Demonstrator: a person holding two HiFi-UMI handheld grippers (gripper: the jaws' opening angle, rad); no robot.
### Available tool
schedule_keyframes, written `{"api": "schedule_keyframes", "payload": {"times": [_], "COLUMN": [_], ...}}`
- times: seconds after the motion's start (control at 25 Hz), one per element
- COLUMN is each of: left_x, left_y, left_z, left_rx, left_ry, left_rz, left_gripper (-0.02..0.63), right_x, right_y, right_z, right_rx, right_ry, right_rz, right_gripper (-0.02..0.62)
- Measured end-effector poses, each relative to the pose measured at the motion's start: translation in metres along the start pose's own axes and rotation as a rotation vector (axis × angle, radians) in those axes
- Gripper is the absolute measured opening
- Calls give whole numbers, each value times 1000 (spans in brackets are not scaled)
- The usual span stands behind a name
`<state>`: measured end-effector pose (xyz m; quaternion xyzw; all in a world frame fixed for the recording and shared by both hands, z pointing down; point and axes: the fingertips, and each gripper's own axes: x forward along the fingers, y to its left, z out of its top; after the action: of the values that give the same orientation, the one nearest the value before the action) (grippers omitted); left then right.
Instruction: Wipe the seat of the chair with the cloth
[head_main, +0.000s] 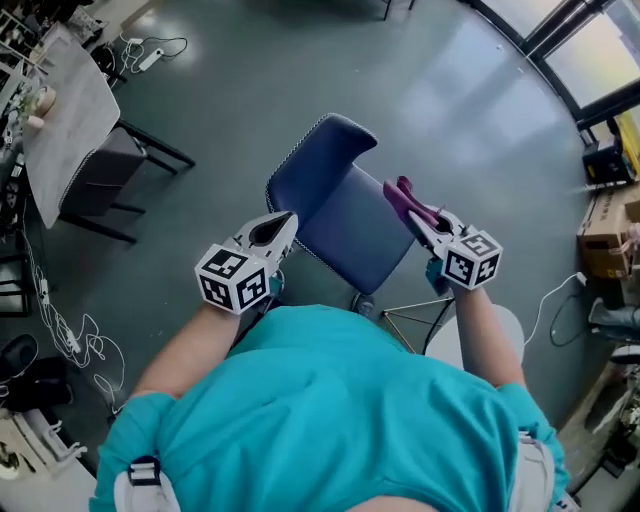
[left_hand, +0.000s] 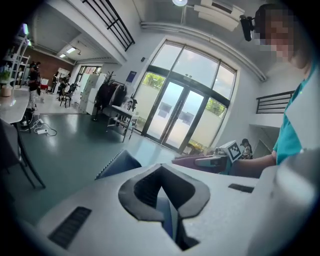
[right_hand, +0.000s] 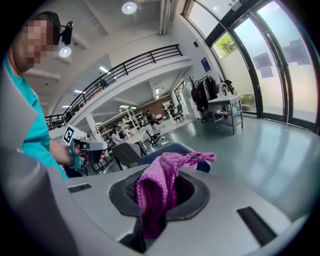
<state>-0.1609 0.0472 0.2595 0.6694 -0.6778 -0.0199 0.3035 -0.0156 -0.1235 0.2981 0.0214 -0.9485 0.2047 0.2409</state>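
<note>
The blue padded chair (head_main: 345, 225) stands just in front of me, its backrest on the far side and its seat facing up. My right gripper (head_main: 415, 215) hovers over the seat's right edge, shut on a purple knitted cloth (head_main: 403, 197). In the right gripper view the cloth (right_hand: 162, 182) bunches between the jaws and flops forward over the chair (right_hand: 167, 148). My left gripper (head_main: 285, 225) is at the seat's left edge, shut and holding nothing. In the left gripper view its pads (left_hand: 150, 192) meet, with the chair back (left_hand: 117, 162) beyond.
A grey-topped table (head_main: 65, 120) with a dark chair under it stands at the far left. Cables (head_main: 70, 340) trail over the floor at the left. Cardboard boxes (head_main: 605, 235) sit at the right wall. The chair's metal legs (head_main: 415, 315) show near my right arm.
</note>
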Motion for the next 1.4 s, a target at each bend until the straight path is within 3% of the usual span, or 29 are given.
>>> {"api": "schedule_keyframes", "payload": {"times": [0.32,0.52,0.76,0.96,1.16,1.4], "left_x": [88,135,177,180,178,184], "left_y": [14,34,65,77,76,79], "left_z": [-92,-132,-161,-172,-175,-187], "left_rx": [15,41,25,35,87,54], "left_ry": [161,185,171,176,166,174], "left_rz": [-25,-33,-22,-38,-66,-85], "left_gripper": [-14,-14,-13,-14,-14,-14], "right_x": [85,158,248,321,376,416], "right_y": [-97,-156,-211,-238,-261,-270], "right_z": [-95,-149,-216,-235,-259,-287], "right_rx": [-47,-86,-163,-286,-395,-485], "right_ry": [96,138,185,199,287,398], "right_rz": [-86,-137,-205,-238,-271,-246], "right_gripper": [52,52,52,52,52,55]}}
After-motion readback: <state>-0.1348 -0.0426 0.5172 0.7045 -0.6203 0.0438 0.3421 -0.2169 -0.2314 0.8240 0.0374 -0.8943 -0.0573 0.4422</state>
